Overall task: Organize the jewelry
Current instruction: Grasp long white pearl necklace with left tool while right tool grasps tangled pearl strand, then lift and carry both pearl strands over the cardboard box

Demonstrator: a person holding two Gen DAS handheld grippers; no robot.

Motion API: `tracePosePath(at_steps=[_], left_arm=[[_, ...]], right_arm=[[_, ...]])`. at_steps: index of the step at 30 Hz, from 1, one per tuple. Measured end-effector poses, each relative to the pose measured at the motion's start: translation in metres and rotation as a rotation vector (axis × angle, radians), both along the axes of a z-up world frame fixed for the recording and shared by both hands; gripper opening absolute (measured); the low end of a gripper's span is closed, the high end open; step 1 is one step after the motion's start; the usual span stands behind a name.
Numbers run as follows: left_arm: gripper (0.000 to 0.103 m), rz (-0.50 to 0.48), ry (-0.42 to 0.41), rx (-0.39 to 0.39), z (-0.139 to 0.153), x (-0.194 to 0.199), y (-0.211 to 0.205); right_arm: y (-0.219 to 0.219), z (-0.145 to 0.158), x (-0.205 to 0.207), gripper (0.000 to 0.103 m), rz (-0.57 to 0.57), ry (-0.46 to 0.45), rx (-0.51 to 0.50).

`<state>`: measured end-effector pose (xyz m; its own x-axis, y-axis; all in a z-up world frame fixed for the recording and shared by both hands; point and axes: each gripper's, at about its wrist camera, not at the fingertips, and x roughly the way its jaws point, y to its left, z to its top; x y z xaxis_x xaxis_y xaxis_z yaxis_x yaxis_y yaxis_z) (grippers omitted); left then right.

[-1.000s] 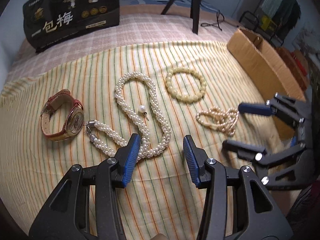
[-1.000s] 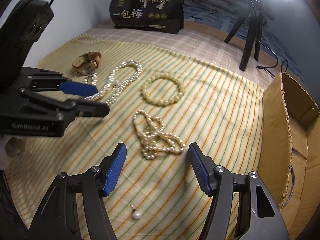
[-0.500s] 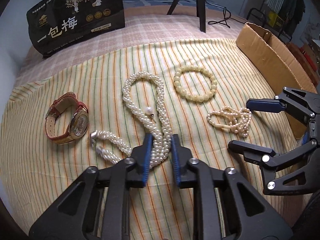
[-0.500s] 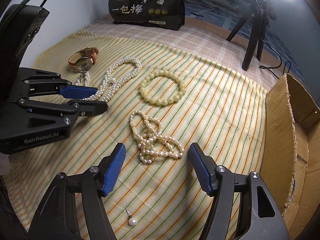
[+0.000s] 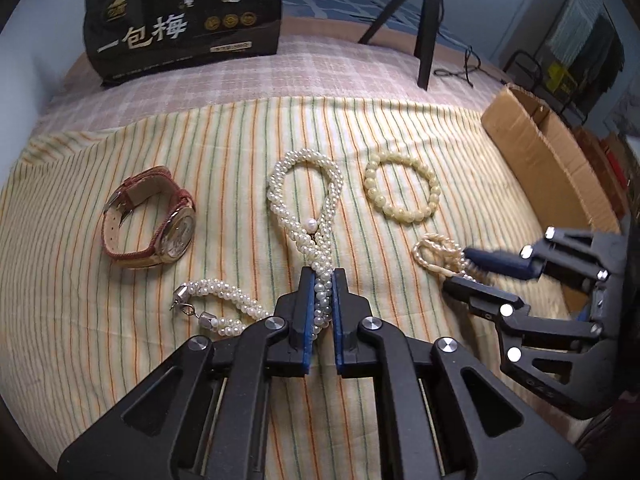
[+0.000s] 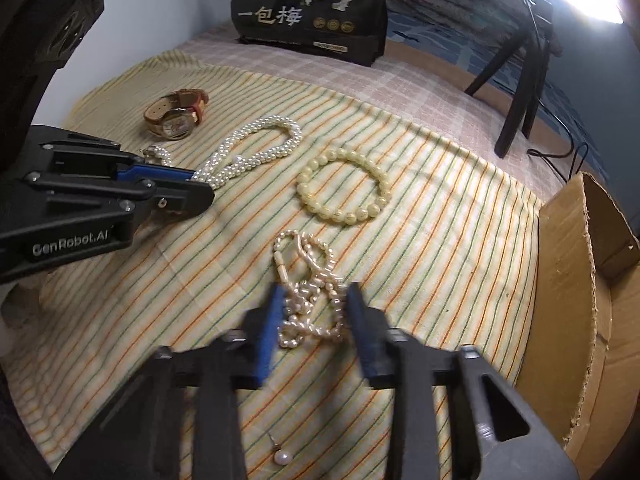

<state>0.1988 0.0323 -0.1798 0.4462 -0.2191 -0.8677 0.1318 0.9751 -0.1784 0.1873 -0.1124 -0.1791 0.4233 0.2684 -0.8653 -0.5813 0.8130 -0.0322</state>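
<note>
A thick white pearl necklace [image 5: 304,196] lies looped on the striped cloth [image 5: 120,320]. My left gripper [image 5: 322,276] is shut on both strands of it near the crossing; it also shows in the right wrist view [image 6: 200,184]. A tangled thin pearl strand [image 6: 308,292] lies between the fingers of my right gripper [image 6: 314,300], whose jaws are partly closed around it, blurred, still with gaps. That gripper also shows in the left wrist view [image 5: 464,268]. A yellow bead bracelet [image 5: 400,192], a red-strapped watch [image 5: 152,224] and pearl studs [image 5: 310,224] [image 6: 282,458] lie on the cloth.
An open cardboard box [image 6: 580,280] stands at the cloth's right edge. A black printed bag [image 5: 184,20] stands at the back. A black tripod [image 5: 424,28] stands behind the cloth. A wall runs along the left side.
My left gripper closed on the thick pearl necklace and pinched its strands together. My right gripper moved forward over the thin strand and its jaws narrowed around it.
</note>
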Motion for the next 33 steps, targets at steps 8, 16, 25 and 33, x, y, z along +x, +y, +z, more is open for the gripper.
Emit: tracePosePath(at_steps=[8, 16, 25, 33], left_arm=[[0.005, 0.061, -0.042, -0.102, 0.025, -0.003, 0.021], [0.005, 0.093, -0.114, -0.154, 0.060, -0.006, 0.031], [0.005, 0.029, -0.108, -0.117, 0.058, -0.010, 0.021], [0.005, 0.030, -0.134, -0.124, 0.063, -0.016, 0.012]], right_arm=[[0.000, 0.008, -0.002, 0.006, -0.015, -0.010, 0.019], [-0.009, 0.029, -0.001, 0.006, -0.050, -0.034, 0.094], [-0.022, 0.050, -0.007, 0.006, -0.079, -0.067, 0.145], [-0.028, 0.058, -0.011, 0.006, -0.084, -0.084, 0.145]])
